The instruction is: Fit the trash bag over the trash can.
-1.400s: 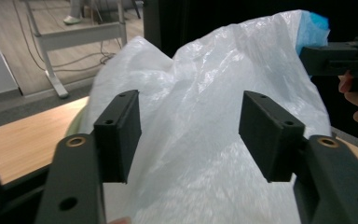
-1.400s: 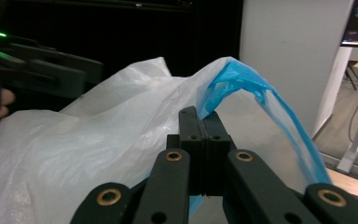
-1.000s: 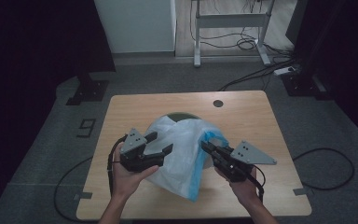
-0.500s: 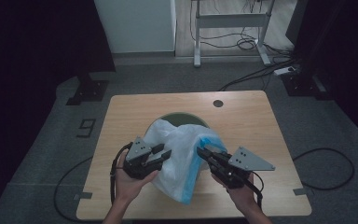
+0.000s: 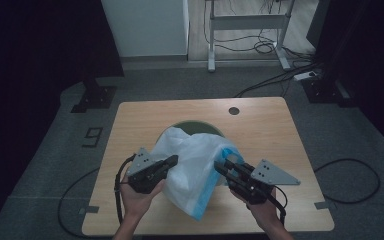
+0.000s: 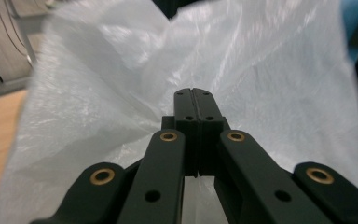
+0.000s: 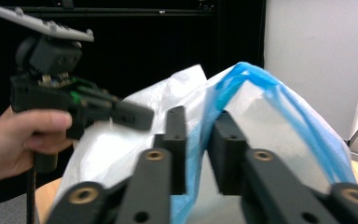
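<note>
1. Left gripper (image 6: 196, 100): jaws pressed fully together, have just been closing. Pads meet at a pucker in the white bag (image 6: 261, 93); film gathers into the tips, so it looks pinched, thin layer only.
2. Right gripper (image 7: 199, 126): jaws part open with a narrow gap, have just been opening. The bag's blue rim (image 7: 242, 79) runs through the gap. Can't tell if the pads still touch the film; they don't look clamped.
3. High view: left gripper (image 5: 169, 161) bites the bag's left side, right gripper (image 5: 223, 166) sits at the blue edge on its right side. Both tips point inward at the bag.
4. Bag (image 5: 192, 160): translucent white plastic with a blue hem, puffed up between the two grippers, over the near middle of the table (image 5: 265, 130). Lower corner (image 5: 198, 212) hangs toward the near table edge.
5. Behind the bag a dark green round thing (image 5: 195, 125) pokes out, mostly covered by it; can't tell what it is.
6. Left hand (image 5: 137, 197) and right hand (image 5: 262, 210) grip the handles from the near edge; a cable (image 5: 117, 192) loops off the left gripper.
7. Right gripper view: left gripper (image 7: 135, 114) in a hand (image 7: 18, 140), tip against the bag's far side.
8. Small dark hole (image 5: 234, 110) in the table's far part, well apart from the bag.
</note>
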### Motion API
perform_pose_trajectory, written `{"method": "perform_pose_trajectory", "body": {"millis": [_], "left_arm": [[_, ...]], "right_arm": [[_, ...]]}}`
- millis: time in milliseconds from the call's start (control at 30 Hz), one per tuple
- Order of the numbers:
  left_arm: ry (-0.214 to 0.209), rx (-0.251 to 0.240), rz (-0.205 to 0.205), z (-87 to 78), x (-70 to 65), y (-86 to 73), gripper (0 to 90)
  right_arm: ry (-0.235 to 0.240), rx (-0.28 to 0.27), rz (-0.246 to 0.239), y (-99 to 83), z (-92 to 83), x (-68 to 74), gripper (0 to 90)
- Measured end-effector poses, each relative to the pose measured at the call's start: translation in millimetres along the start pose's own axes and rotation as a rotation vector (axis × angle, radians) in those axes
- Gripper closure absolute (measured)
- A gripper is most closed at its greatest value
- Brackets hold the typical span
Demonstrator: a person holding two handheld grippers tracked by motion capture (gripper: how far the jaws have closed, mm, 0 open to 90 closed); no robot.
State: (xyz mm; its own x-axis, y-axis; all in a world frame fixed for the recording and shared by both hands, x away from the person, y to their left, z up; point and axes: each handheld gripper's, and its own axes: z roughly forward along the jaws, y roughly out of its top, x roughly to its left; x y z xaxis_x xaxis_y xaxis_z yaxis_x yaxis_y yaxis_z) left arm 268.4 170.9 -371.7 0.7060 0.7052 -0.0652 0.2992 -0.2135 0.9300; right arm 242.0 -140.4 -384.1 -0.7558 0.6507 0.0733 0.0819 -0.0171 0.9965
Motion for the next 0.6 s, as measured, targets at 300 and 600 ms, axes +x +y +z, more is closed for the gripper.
{"method": "perform_pose_trajectory", "body": {"millis": [300,600], "left_arm": [[0.014,-0.079,-0.034,-15.4,7.8,3.2,90.0],[0.027,-0.113,-0.054,-24.5,14.4,3.0,90.0]], "right_arm": [[0.006,-0.005,0.029,-13.1,-11.8,-8.6,64.1],[-0.018,0.002,0.019,-20.2,-15.9,-12.3,65.3]]}}
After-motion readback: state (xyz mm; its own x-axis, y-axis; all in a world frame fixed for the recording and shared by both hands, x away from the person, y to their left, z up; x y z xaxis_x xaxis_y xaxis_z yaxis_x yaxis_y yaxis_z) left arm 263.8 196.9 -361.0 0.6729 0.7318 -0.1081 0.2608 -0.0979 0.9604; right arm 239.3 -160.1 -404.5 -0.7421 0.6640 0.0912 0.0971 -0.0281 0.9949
